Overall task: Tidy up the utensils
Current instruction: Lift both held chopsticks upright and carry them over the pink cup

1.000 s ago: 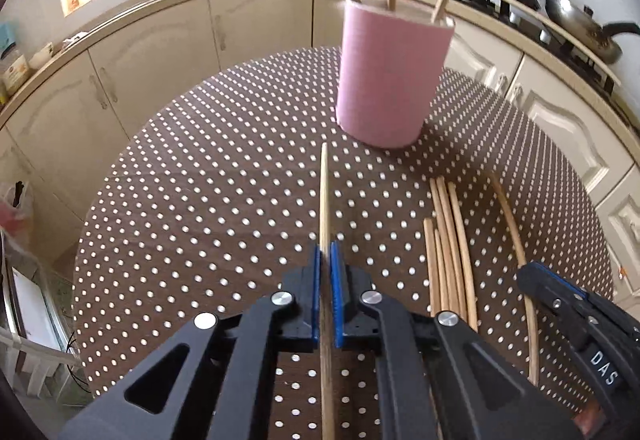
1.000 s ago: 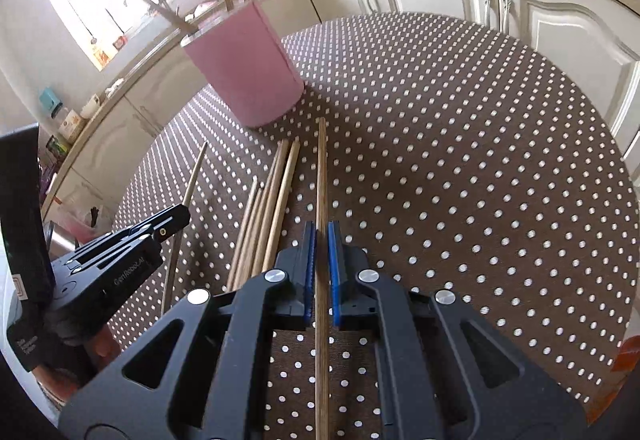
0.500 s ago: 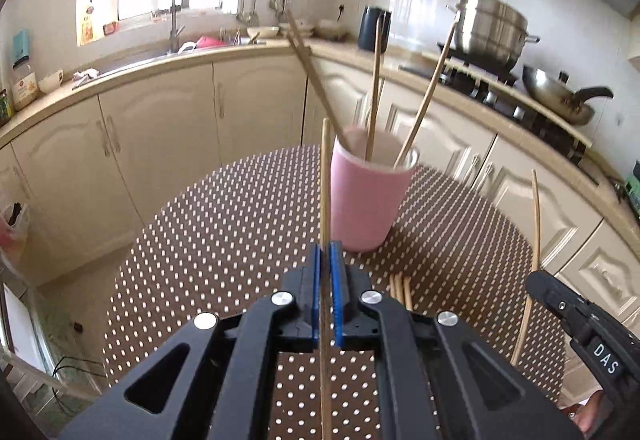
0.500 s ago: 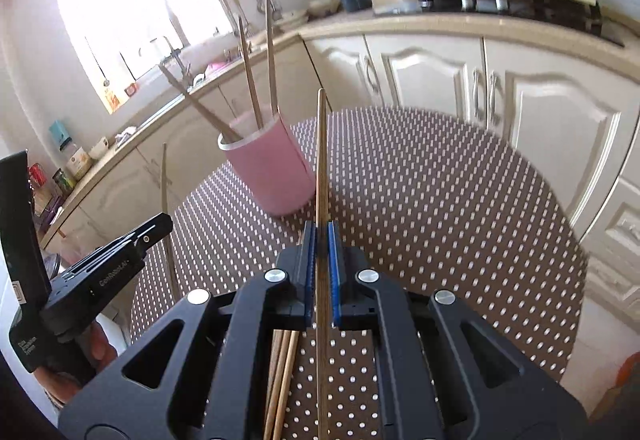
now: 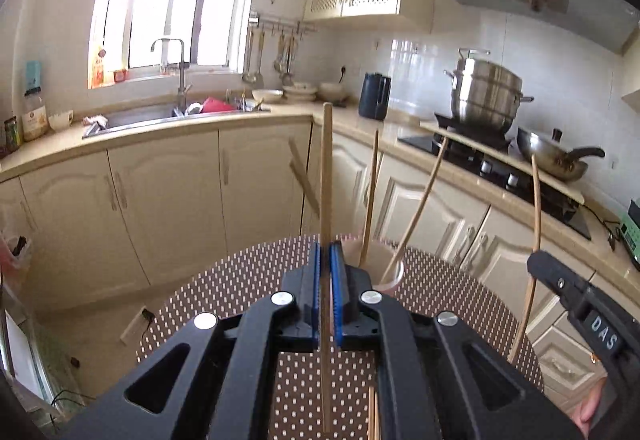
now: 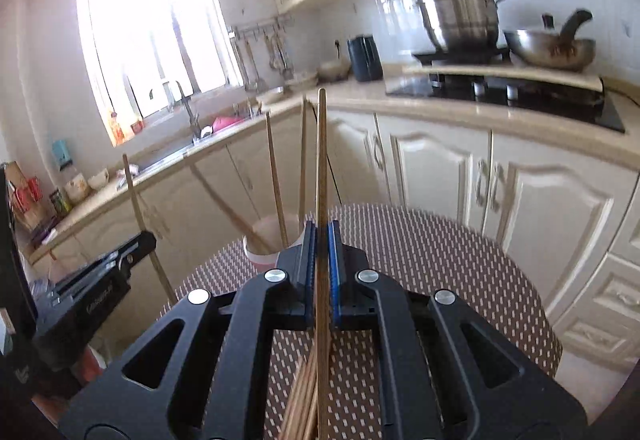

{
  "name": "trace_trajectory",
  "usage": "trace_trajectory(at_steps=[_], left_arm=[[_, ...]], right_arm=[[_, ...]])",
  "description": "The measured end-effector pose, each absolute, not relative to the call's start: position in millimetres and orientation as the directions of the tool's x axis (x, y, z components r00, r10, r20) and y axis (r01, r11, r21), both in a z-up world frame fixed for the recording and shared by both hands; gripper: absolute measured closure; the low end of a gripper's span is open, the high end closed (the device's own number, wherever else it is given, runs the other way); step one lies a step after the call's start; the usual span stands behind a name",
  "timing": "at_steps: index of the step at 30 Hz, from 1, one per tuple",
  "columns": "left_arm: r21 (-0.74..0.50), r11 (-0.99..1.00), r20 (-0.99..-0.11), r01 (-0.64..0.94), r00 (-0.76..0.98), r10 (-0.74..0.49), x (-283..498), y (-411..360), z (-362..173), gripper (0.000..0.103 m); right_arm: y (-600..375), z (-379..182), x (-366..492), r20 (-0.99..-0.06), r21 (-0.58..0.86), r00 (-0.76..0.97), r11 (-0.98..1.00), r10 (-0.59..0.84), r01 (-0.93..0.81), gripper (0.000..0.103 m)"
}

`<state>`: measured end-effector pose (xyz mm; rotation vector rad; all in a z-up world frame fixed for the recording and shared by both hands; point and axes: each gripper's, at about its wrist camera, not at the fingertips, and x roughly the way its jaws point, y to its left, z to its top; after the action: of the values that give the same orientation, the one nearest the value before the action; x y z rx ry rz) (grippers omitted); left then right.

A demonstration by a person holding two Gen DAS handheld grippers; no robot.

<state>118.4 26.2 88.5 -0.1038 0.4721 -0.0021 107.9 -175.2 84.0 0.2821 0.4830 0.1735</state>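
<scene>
Both grippers are up in the air with a stick apiece — this looks like the carry step, chopsticks lifted off the table and headed for the cup. The left gripper point(image 5: 327, 260) has its blue pads pressed together on a pale wooden chopstick point(image 5: 327, 175), which points straight to twelve o'clock in the left wrist view. The right gripper point(image 6: 320, 240) is clamped the same way on its own chopstick point(image 6: 321, 159), a slightly warmer bamboo tone, also aimed at twelve.

The pink cup point(image 6: 262, 240) sits on the polka-dot tablecloth point(image 6: 440, 260), at about eleven o'clock from the right gripper's tips and just past the left one's at one o'clock. Its wall looks smooth and cylindrical, and several thin sticks already stand in it, fanning out at loose angles. More loose chopsticks point(image 6: 304, 400) lie bundled on the cloth at six o'clock, under the right gripper, so the job is only partly done by my reading.

Next move, I'd judge: tip each stick nose-down over the cup's open mouth and let go only once the tip is inside — these are slim, round, slippery rods, and the ones already leaning in the cup crowd the opening.
</scene>
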Motion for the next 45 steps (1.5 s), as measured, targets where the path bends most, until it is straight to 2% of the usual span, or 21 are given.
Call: trace_trajectory(at_steps=[6, 13, 19, 23, 26, 29, 33, 40, 45], left_arm=[[-0.112, 0.993, -0.399, -0.031, 0.917, -0.017, 130.5, 27.2, 114.7, 0.097], [-0.184, 0.982, -0.327, -0.042, 0.945, -0.021, 146.8, 34.0, 141.8, 0.097], [-0.211, 0.977, -0.218, -0.042, 0.976, -0.005, 164.1, 32.7, 148.8, 0.097], [-0.235, 0.972, -0.233, -0.03, 0.972, -0.026, 183.6, 29.9, 140.7, 0.097], [-0.257, 0.966, -0.213, -0.021, 0.976, -0.036, 195.1, 30.7, 133.3, 0.097], [-0.249, 0.968, -0.206, -0.018, 0.978, -0.035, 203.9, 28.8, 125.7, 0.097], [-0.245, 0.969, -0.241, -0.018, 0.969, -0.043, 216.3, 26.2, 112.3, 0.097], [-0.207, 0.978, -0.293, -0.026, 0.956, -0.036, 222.8, 23.9, 89.0, 0.097], [-0.175, 0.984, -0.306, -0.022, 0.952, -0.033, 216.1, 24.3, 78.5, 0.097]], right_arm=[[-168.9, 119.6, 128.5, -0.34, 0.309, 0.914, 0.945, 0.219, -0.111, 0.097], [-158.3, 145.2, 155.9, -0.242, 0.315, 0.948, 0.941, 0.205, -0.124, 0.097], [-152.9, 146.1, 181.8, -0.178, 0.353, 0.962, 0.926, 0.206, -0.133, 0.097], [-152.0, 141.2, 195.1, -0.131, 0.358, 0.973, 0.924, 0.192, -0.135, 0.097], [-155.2, 133.4, 206.8, -0.101, 0.379, 0.974, 0.913, 0.203, -0.151, 0.096], [-159.1, 123.8, 220.9, -0.105, 0.396, 0.97, 0.904, 0.218, -0.16, 0.096], [-162.6, 106.1, 235.7, -0.115, 0.423, 0.963, 0.89, 0.242, -0.173, 0.096], [-151.0, 85.4, 237.6, -0.116, 0.379, 0.948, 0.896, 0.295, -0.233, 0.096], [-142.6, 74.2, 230.7, -0.162, 0.322, 0.938, 0.915, 0.307, -0.244, 0.096]])
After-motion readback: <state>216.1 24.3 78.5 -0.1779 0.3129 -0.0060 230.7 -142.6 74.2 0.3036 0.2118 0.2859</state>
